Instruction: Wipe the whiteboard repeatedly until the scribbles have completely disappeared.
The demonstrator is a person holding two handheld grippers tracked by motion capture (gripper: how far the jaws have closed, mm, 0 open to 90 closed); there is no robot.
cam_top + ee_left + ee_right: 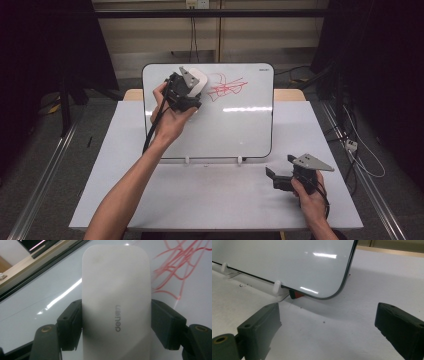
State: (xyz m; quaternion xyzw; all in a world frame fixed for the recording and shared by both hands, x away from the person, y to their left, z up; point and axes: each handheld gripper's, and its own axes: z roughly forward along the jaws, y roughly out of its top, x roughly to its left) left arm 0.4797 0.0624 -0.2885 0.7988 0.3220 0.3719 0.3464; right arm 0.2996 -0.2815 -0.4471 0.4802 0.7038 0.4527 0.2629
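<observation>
Left tongs [116,325] clamped around eraser [116,290]

White table [150,200] bearing propped whiteboard [225,130]

Grey lettering "deli" runs lengthwise along the white whiteboard eraser [116,302]; the whiteboard [215,130] corner mark is too small to read.
</observation>
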